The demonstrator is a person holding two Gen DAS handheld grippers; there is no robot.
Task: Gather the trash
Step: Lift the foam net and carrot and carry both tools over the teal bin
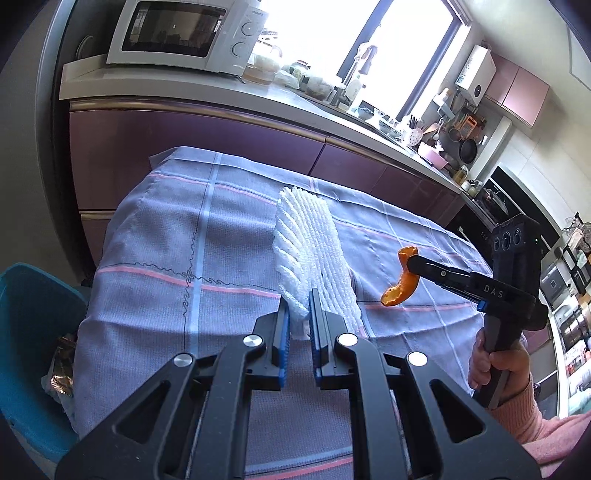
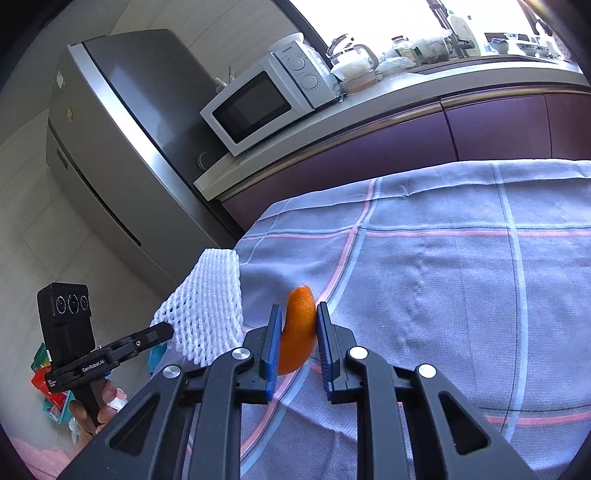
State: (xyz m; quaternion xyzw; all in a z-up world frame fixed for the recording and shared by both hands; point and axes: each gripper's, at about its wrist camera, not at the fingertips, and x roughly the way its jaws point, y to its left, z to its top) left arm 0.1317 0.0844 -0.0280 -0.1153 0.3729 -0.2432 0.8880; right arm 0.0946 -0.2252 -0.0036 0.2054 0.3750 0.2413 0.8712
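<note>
**Carrying two pieces of trash above the table**

Pinched at its lower end, the white foam net (image 1: 314,247) runs up-frame from the left gripper (image 1: 300,314); orange peel (image 2: 298,328) sits clamped in the right gripper (image 2: 298,325). Teal bin (image 1: 33,332) lies lower left, nearer the left gripper.

A home kitchen, seen from two hand-held grippers above a cloth-covered table.

Ahead of the left gripper (image 1: 299,306) a white microwave (image 1: 184,33) sits on a pale counter (image 1: 207,94) over purple cabinets (image 1: 192,144), with jars (image 1: 314,83) lined along a bright window (image 1: 402,48). Farther right, pans (image 1: 467,149) and utensils hang by pink wall cupboards (image 1: 517,88), near a dark built-in oven (image 1: 517,199). Left of the right gripper (image 2: 298,332) a steel fridge (image 2: 110,147) stands on a tiled floor. A checked cloth (image 2: 461,277) lies under both grippers.
</note>
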